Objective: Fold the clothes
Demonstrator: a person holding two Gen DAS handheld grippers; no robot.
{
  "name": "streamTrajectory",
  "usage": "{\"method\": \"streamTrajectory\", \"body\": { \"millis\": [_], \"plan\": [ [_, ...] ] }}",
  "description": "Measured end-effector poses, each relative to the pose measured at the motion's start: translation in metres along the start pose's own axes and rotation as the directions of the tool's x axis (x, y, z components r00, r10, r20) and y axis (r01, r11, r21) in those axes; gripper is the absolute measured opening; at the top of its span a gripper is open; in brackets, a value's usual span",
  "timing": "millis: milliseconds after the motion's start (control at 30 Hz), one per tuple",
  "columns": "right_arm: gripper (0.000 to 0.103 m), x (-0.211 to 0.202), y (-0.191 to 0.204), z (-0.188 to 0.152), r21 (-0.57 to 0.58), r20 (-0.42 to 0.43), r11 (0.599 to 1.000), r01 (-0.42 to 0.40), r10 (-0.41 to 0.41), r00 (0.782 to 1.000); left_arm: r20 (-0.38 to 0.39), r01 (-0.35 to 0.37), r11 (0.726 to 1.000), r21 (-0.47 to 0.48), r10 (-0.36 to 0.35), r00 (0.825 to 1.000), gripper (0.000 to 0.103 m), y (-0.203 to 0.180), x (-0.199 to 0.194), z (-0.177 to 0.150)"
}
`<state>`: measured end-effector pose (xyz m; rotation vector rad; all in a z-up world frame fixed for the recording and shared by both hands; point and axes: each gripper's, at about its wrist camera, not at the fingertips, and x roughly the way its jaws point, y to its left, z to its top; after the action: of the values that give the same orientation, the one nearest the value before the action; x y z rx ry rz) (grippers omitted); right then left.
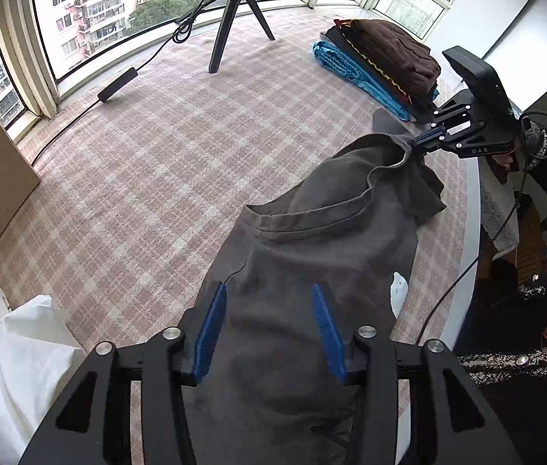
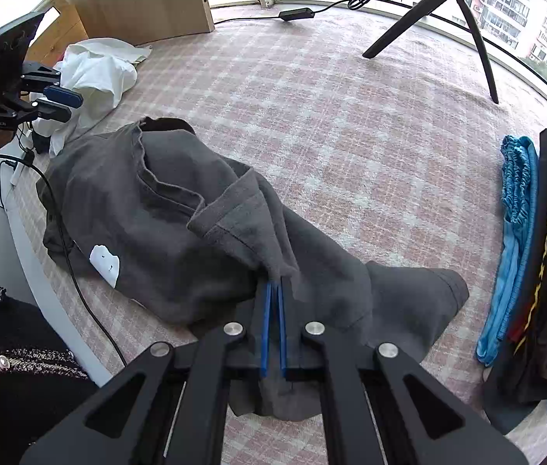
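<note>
— Nearest? Left gripper, spread open above grey shirt on plaid counter.
— Right gripper? Clamped on shirt's sleeve fold. Beyond: folded pile, tripod, white cloth.

The cloth covering my work surface is a pink and cream plaid. On it lies a dark grey T-shirt carrying a small white patch. My left gripper and my right gripper are black with blue finger pads. Beyond the T-shirt, the stack of folded clothes shows brown, black with a yellow zigzag, and bright blue. Beside the T-shirt is a white garment. The tripod is black.
</note>
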<state>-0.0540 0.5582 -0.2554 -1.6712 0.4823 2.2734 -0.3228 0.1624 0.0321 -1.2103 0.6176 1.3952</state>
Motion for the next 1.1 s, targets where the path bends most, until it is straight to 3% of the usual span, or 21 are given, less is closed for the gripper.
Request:
{"method": "streamTrajectory", "body": {
  "millis": [200,300,367,400,600,733,833,900,967,1033,1100],
  "plan": [
    [0.004,0.009,-0.002,-0.003,-0.020,-0.024,1.000,0.023,-0.023,0.999,-0.088,0.064,0.998,0.017,-0.062,0.994,0.052,0.005,0.050,0.019],
    [0.004,0.011,-0.002,-0.005,-0.033,-0.018,0.999,0.031,-0.031,0.999,-0.119,0.103,0.995,-0.017,-0.104,0.987,0.034,0.017,0.060,0.022],
    [0.004,0.016,-0.004,-0.005,-0.034,-0.020,0.998,0.043,-0.044,0.999,-0.121,0.123,0.992,-0.023,-0.125,0.985,0.016,0.019,0.058,0.020],
    [0.004,0.019,-0.006,-0.005,-0.033,-0.020,0.998,0.047,-0.048,0.999,-0.120,0.124,0.992,-0.021,-0.125,0.985,0.014,0.019,0.056,0.018],
    [0.004,0.032,-0.005,-0.005,-0.066,-0.008,0.989,0.129,-0.130,0.992,-0.047,0.030,0.999,0.019,-0.029,0.998,0.004,-0.003,0.012,0.009],
    [0.003,0.004,-0.003,0.003,-0.004,0.074,0.996,0.084,-0.083,0.994,0.068,-0.083,0.996,0.030,0.081,0.994,0.001,-0.022,-0.052,0.002],
    [0.003,-0.037,0.008,0.012,0.010,0.186,0.999,0.048,-0.049,0.981,0.154,-0.197,0.980,-0.006,0.195,0.969,0.000,-0.026,-0.102,0.002],
    [0.003,-0.068,0.022,0.021,-0.016,0.263,0.998,0.056,-0.050,0.964,0.226,-0.271,0.960,-0.064,0.279,0.933,0.000,-0.025,-0.140,0.005],
    [0.003,-0.098,0.042,0.034,-0.055,0.334,0.995,0.078,-0.055,0.941,0.283,-0.288,0.951,-0.109,0.308,0.908,0.000,-0.022,-0.173,0.002],
    [0.003,-0.120,0.056,0.045,-0.084,0.363,0.993,0.085,-0.049,0.930,0.276,-0.249,0.957,-0.149,0.282,0.919,0.000,-0.013,-0.181,-0.006],
    [0.003,-0.122,0.064,0.046,-0.094,0.345,0.989,0.111,-0.073,0.936,0.220,-0.232,0.957,-0.173,0.268,0.938,0.005,-0.009,-0.168,-0.014]
  ]
}}
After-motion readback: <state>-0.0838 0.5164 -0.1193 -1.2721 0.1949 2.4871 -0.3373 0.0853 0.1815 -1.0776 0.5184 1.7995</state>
